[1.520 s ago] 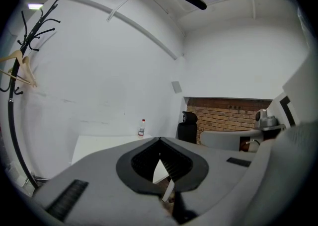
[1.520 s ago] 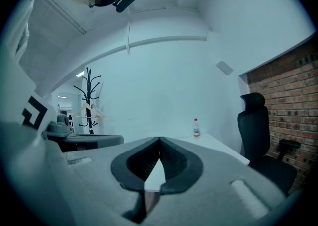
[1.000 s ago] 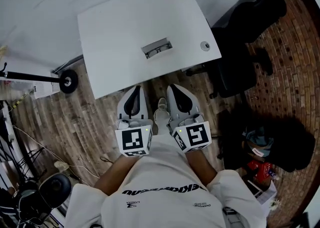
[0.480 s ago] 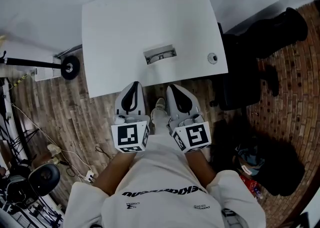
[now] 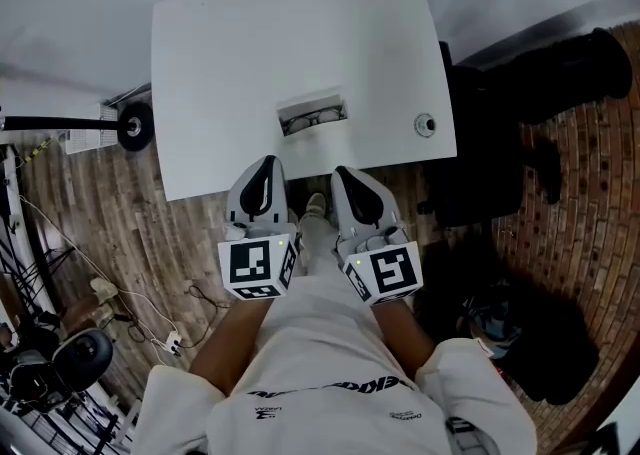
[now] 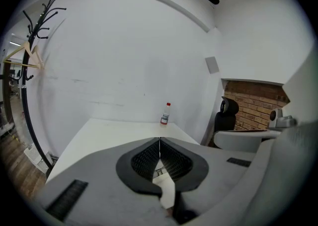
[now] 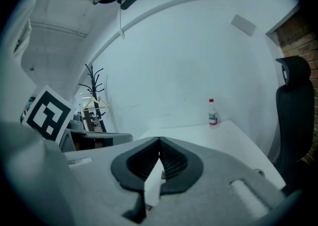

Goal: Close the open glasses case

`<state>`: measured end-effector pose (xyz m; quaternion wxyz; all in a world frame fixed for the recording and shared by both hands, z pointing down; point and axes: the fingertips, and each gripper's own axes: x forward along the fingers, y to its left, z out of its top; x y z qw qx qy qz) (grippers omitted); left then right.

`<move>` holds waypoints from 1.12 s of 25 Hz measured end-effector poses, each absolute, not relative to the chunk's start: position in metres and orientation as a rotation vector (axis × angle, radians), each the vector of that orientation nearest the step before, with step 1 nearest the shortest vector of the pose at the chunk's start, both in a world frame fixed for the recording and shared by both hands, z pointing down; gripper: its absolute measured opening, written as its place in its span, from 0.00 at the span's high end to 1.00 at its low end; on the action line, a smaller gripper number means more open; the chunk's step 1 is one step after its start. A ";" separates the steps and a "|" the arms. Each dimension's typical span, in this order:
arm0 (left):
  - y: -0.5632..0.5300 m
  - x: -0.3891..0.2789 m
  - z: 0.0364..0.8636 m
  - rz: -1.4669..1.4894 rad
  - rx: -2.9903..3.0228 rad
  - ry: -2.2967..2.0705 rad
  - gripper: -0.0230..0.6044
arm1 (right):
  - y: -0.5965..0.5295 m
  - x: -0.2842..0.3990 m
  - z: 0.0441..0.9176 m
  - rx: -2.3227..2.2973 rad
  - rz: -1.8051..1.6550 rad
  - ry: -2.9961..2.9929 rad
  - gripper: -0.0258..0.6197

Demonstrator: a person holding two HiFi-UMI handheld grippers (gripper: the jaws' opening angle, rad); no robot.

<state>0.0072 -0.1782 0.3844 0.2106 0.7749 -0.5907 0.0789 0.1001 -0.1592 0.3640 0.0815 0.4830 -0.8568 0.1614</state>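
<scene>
Approach: left gripper (image 5: 264,163) and right gripper (image 5: 346,175), both closed and empty, below the mid-frame open glasses case (image 5: 313,113); next, reach it

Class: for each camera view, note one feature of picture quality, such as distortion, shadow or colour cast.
Head view: even light, table bright, floor at right partly in deep shadow. Left gripper view: fisheye, black corners, wall lines bowed, bottle sharp. Right gripper view: same fisheye, bluish cast.
</scene>
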 end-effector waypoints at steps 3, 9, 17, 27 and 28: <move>-0.192 0.007 0.395 0.223 2.152 -1.629 0.96 | -0.171 0.102 0.376 1.444 0.492 -2.534 0.97; -0.214 0.010 0.428 0.254 2.138 -1.603 0.94 | -0.184 0.103 0.386 1.440 0.470 -2.493 0.97; -0.239 -0.001 0.461 0.292 2.094 -1.572 0.87 | -0.202 0.094 0.410 1.435 0.497 -2.469 0.97; -0.257 -0.011 0.504 0.316 2.044 -1.511 0.81 | -0.211 0.092 0.442 1.453 0.564 -2.415 0.97; -0.260 -0.012 0.509 0.321 2.041 -1.502 0.80 | -0.212 0.092 0.444 1.453 0.568 -2.413 0.97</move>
